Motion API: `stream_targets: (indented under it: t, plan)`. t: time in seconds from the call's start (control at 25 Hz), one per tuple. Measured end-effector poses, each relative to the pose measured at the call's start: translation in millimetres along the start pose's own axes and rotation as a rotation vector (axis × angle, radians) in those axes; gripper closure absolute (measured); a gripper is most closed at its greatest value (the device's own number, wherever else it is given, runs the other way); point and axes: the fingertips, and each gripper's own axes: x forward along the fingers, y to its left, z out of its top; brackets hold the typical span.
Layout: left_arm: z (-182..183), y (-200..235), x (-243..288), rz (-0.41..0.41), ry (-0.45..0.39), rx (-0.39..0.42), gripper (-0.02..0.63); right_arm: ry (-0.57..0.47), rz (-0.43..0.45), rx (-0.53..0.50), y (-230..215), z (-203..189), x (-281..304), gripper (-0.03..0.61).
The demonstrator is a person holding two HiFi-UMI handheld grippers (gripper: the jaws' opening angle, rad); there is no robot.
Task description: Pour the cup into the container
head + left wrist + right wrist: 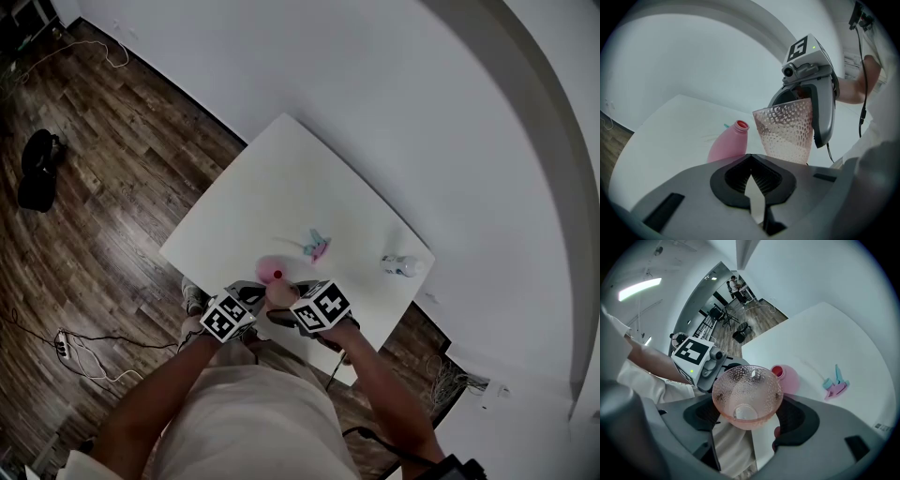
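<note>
- My right tool is clenched on the cup, one jaw on each side of its wall.
- The cup is pink, see-through and dimpled. It is held roughly upright with its mouth up, over the near edge of the worktop.
- I cannot tell from either tool view whether anything is inside the cup. Its bottom shows pale.
- My left tool is closed with nothing between the jaws. Their tips meet, and it sits just left of the cup.
- The pink bottle stands on the worktop just beyond the cup. It is uncapped, with a red rim round its open mouth.
- In the left gripper view the cup's rim sits right of the bottle's mouth, close to it but not touching.
- A pink and blue sprayer head lies on the worktop, right of the bottle and a little farther.
- A small white object sits near the worktop's right corner, too small to identify.
- A wooden floor lies to the left, with a black bag at far left and cables nearer.
</note>
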Motion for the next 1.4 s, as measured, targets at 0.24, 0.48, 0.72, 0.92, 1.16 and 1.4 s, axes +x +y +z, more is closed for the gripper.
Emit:
stream_targets:
  t: [0.24,0.48,0.72,0.92,1.16,1.4]
  plan:
    - [-0.3,1.1,0.7,-0.002,-0.002,-0.008,0.603,0.025,0.006,-0.004,-1.9,0.9,1.7,0.209]
    - [1.0,2.2,2.4,-0.003,0.001,-0.012,0.603,0.042,0.011,0.002,-5.2,3.8,-0.3,0.21]
    - [0.9,-0.2,0.3,-0.003,-0.006,-0.016,0.603,0.058,0.012,0.007,-3.4,3.1,-0.5,0.209]
    - [-1.1,0.0,1.6,-0.001,-0.006,-0.019,0.603,0.07,0.019,0.012,-4.3,2.5,0.9,0.209]
    - [0.5,-1.4,0.7,-0.002,-0.013,-0.023,0.603,0.094,0.022,0.013,-4.4,2.2,0.2,0.209]
    - [-0.9,0.3,-0.8,0.001,-0.014,-0.027,0.603,0.111,0.025,0.016,-3.8,2.9,1.7,0.209]
